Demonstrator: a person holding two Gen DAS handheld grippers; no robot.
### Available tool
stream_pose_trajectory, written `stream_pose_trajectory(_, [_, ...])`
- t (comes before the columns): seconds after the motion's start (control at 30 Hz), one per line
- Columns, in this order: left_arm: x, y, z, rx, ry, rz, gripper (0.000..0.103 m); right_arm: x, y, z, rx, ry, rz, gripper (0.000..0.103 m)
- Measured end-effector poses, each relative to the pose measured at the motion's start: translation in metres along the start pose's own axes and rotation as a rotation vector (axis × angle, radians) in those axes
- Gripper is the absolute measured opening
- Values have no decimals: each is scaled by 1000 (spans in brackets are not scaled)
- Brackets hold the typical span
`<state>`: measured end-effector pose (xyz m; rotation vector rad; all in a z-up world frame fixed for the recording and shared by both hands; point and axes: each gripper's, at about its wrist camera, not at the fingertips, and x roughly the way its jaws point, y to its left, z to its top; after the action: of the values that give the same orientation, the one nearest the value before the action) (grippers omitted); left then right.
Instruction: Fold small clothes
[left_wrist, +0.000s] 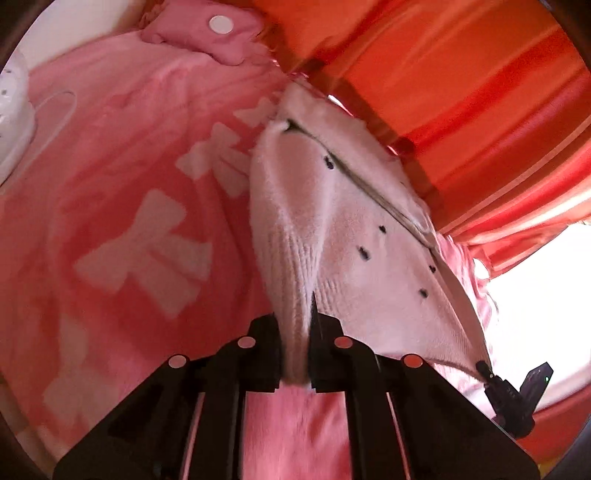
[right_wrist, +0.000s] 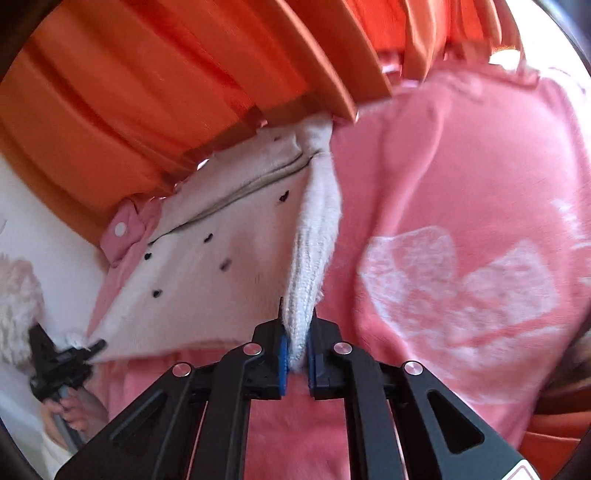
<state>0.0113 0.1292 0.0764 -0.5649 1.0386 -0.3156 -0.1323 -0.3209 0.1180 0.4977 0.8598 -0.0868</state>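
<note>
At the frame centre, both the left gripper (left_wrist: 295, 354) and right gripper (right_wrist: 295, 354) are clamped on the soft, light white knitted cardigan (left_wrist: 351, 258); its corners look the best holds.

Right gripper (right_wrist: 295, 354): black fingers with blue pads, closed on a bunched ribbed edge of the white garment.
White knit garment (right_wrist: 207, 266): pale, fuzzy, dotted with small dark marks; a zip line ran along its upper part; it was stretched between the two grippers.
Left gripper (right_wrist: 86, 345): seen at the lower left, its tips met the garment's far corner; whether it clamped could not be told.
Left hand (right_wrist: 70, 413): wrapped round the handle below that gripper.
Pink blanket (right_wrist: 461, 184): lay under the garment, printed with white bows.
Orange curtain (right_wrist: 147, 81): hung pleated behind.
Pink tab (right_wrist: 122, 230): carried a white snap, beside the garment's upper left edge.
</note>
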Motion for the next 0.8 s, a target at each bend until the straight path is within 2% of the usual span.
stream_pose_trajectory(0.13, [-34,3,-49,46,46,1,9,-36,-23,-44,-14,52,-36,7])
stream_pose_trajectory(0.27, [-61,16,-118,38,145,27,9,-61,-38,-107,-58,179,-99,7])
stream_pose_trajectory(0.33, [-75,18,-146,19,171,29,9,-79,-37,-134,-75,230,-115,7])
stream_pose_trajectory(0.4, [-94,19,-160,-35,157,16,9,-102,-32,-139,-82,227,-111,7])
stream_pose_trajectory(0.43, [-107,14,-155,-44,119,3,9,-113,-30,-134,-82,202,-95,7])
stream_pose_trajectory(0.5, [-120,-2,-135,1,54,-15,9,-128,-26,-113,-80,132,-67,7])
stream_pose_trajectory(0.57, [-126,-30,-99,105,-28,-54,9,-138,-17,-74,-114,-4,-42,7])
stream_pose_trajectory(0.6, [-123,-45,-76,176,-85,-49,9,-136,-14,-55,-130,-62,-30,7])
stream_pose_trajectory(0.63, [-118,-55,-62,219,-120,-38,9,-126,-11,-24,-139,-143,1,7])
stream_pose_trajectory(0.7, [-96,-73,-19,282,-203,-27,9,-103,-10,16,-127,-225,16,7])
stream_pose_trajectory(0.73, [-83,-78,1,289,-222,-24,9,-77,-12,43,-95,-249,30,7])
stream_pose_trajectory(0.8, [-40,-83,47,260,-262,-11,9,-37,-21,76,-27,-260,58,7])
